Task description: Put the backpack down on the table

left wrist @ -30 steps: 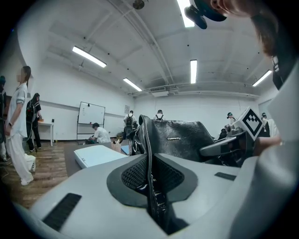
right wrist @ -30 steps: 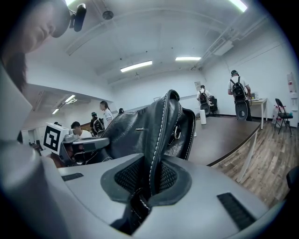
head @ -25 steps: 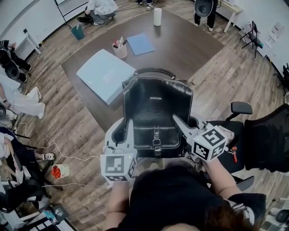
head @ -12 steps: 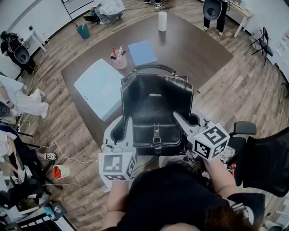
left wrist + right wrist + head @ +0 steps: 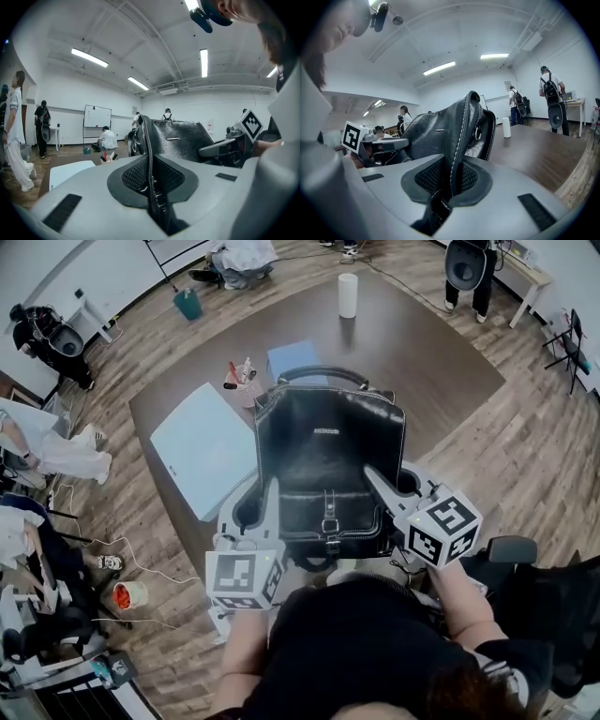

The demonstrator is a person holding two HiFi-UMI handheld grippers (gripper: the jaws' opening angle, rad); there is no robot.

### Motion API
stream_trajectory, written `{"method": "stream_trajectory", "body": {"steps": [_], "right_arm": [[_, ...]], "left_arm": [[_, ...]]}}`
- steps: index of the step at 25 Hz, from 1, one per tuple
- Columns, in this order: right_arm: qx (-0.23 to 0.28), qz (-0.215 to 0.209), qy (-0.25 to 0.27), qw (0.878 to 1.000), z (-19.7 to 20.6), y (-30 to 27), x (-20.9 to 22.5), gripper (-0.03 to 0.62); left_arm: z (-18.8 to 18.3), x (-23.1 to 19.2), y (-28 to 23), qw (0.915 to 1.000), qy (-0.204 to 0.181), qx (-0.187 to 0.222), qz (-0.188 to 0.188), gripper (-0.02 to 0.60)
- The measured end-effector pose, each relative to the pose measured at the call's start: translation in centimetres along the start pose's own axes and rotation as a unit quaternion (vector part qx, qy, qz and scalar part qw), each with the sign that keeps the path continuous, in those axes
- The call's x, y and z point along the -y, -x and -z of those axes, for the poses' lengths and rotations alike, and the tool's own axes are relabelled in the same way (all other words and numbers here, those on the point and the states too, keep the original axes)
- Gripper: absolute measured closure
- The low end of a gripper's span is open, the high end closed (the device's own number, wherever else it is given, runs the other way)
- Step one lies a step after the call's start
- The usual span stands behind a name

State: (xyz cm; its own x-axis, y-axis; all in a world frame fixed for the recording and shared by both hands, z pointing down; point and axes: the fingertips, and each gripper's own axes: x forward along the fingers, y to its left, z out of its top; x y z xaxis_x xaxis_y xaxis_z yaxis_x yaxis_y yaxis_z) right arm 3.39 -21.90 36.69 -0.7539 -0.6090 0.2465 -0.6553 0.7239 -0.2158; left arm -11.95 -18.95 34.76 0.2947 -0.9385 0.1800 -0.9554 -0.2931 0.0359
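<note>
We hold the black backpack [image 5: 328, 460] upright by its two sides. The left gripper [image 5: 266, 501] is pinched narrow on the seam at its 9 o'clock edge, and the right gripper [image 5: 379, 486] is clamped just as narrow on the stitched edge at 3 o'clock. Each gripper view shows leather squeezed between the jaws. From the head view the bag sits over the near corner of the brown table [image 5: 431, 362], and we judge its base is not yet resting on the wood, though that underside is hidden from us. The main risk is setting it down too close to that corner, so that the base overhangs and the bag tips back toward us once we let go. A thin pinch on soft leather could also slip if one side drops faster than the other, which would twist the bag. The pen cup [image 5: 246, 382] just beside the bag at 11 o'clock and the pale flat box [image 5: 202, 448] at 9 o'clock leave little margin, so a leftward drift could knock the cup over. The carry handle [image 5: 323, 374] at 12 o'clock could also flop forward.
</note>
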Motion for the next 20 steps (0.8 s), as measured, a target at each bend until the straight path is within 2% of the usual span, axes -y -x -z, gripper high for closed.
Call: {"method": "stream_trajectory", "body": {"steps": [11,20], "right_arm": [[0.021,0.010,0.021,1.000,-3.1,-1.7,6.1,0.536],[0.031,0.040,0.004,0.999,-3.9,-4.4,9.7,0.536]], "left_arm": [[-2.6,0.7,-6.6,0.9996,-0.019,0.018,0.005,0.525],[-3.4,-0.9,-12.0,0.9992,-0.030,0.020,0.016,0.525]]}}
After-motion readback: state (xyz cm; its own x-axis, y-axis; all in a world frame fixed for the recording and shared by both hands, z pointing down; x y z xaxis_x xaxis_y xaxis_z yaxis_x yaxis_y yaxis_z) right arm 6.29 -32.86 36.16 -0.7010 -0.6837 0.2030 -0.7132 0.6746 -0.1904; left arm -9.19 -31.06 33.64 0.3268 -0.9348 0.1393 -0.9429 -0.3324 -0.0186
